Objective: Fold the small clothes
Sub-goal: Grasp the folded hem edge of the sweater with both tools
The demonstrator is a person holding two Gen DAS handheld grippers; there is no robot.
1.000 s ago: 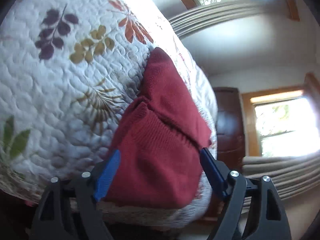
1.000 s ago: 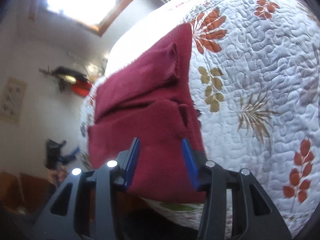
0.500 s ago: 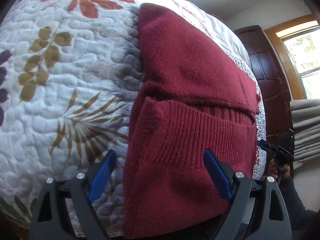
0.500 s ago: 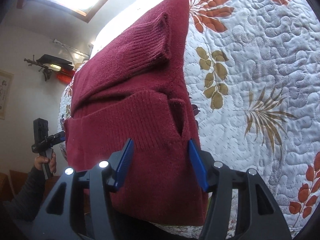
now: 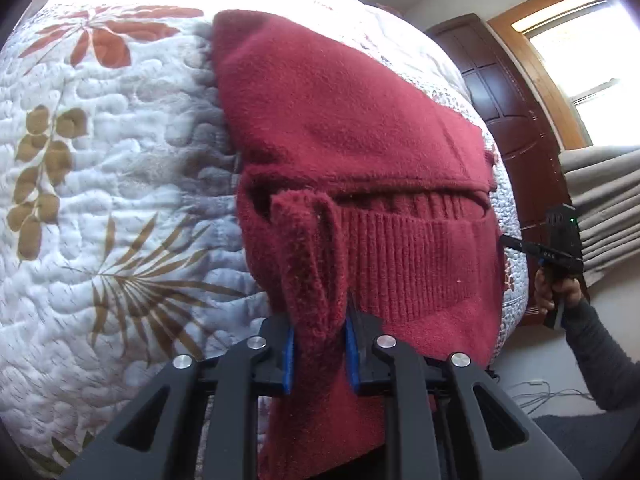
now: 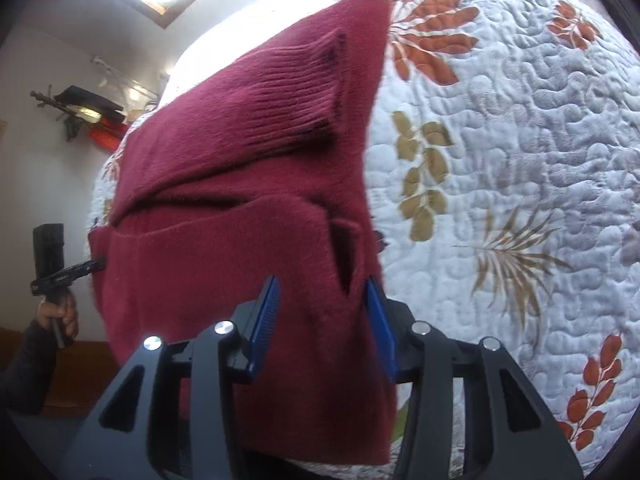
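Two grippers at frame bottom: left gripper [image 5: 318, 346] pinching sweater [image 5: 360, 168] fold, right gripper [image 6: 324, 322] spread astride sweater edge on quilt [image 6: 520, 120].

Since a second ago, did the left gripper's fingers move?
Yes. The left gripper closed on the sweater near its edge by the quilt.

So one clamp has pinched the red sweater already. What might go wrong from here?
Two risks. The left gripper pinches only a bunched flap of the sweater, so lifting may drag the folded layers apart. The right gripper has its jaws open around the near edge; if it closes late, that side could sag and the fold skew on the quilt.
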